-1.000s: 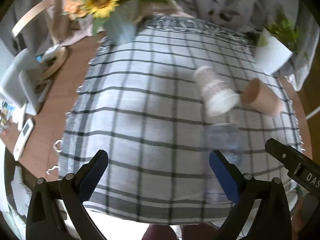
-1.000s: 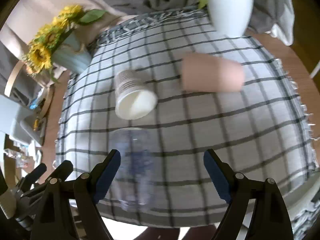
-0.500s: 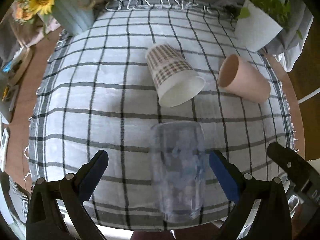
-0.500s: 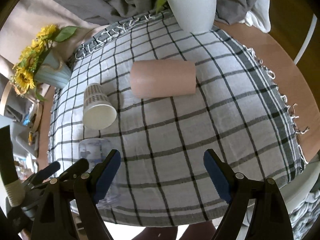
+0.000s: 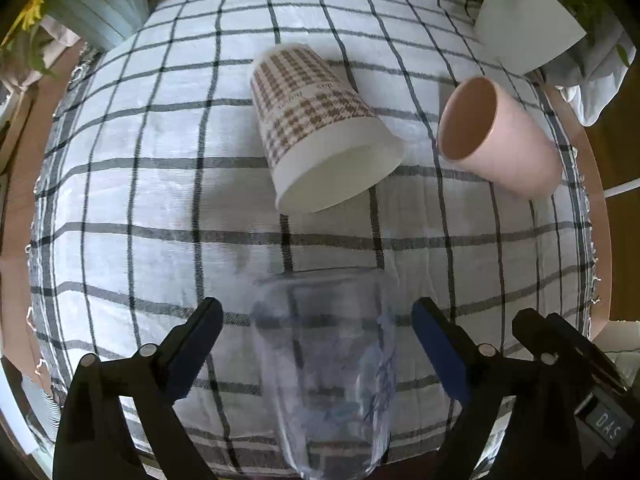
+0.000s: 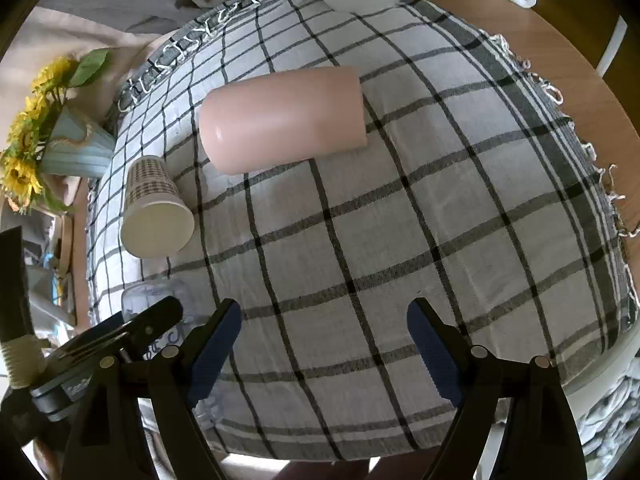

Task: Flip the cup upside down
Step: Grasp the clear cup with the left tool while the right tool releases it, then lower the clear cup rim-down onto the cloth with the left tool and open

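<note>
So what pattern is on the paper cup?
Brown houndstooth check on the paper cup, clearest in the left wrist view.

Wooden table (image 6: 568, 60) bears a checked cloth (image 5: 168, 208); 3 cups lie on it.

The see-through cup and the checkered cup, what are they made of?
The see-through cup looks like thin clear plastic: the cloth's lines show through it. The checkered cup looks like matte paper, with a printed brown pattern and a plain white inside.
</note>
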